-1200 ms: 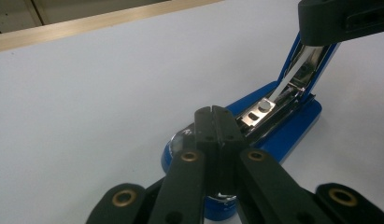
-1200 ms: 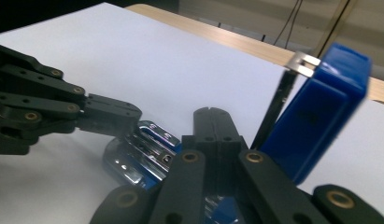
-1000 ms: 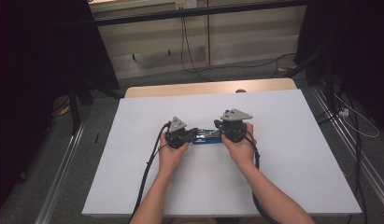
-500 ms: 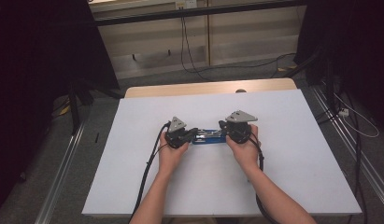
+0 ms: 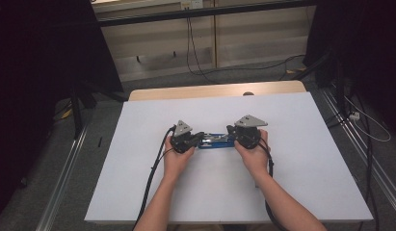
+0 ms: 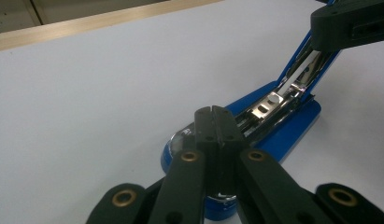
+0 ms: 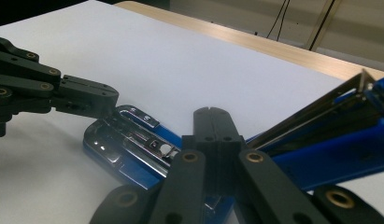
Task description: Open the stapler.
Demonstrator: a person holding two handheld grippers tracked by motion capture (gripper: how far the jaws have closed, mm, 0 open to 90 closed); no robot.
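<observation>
Blue stapler (image 5: 216,140), opened out, lying at the middle of the white counter (image 5: 138,192); left tool (image 5: 195,138) and right tool (image 5: 231,131), jaws closed together, at its opposite ends

The left claw (image 6: 216,122) rises from the bottom edge, its two black jaws pressed flat together with nothing between them. Its tip sits over the near end of a blue stapler (image 6: 273,121) lying open on the white desk (image 6: 96,93). The stapler's shiny metal channel runs up and to the right, where its raised arm meets the right claw (image 6: 351,25) at the top right corner. A wooden edge (image 6: 87,28) borders the far side of the desk.
</observation>
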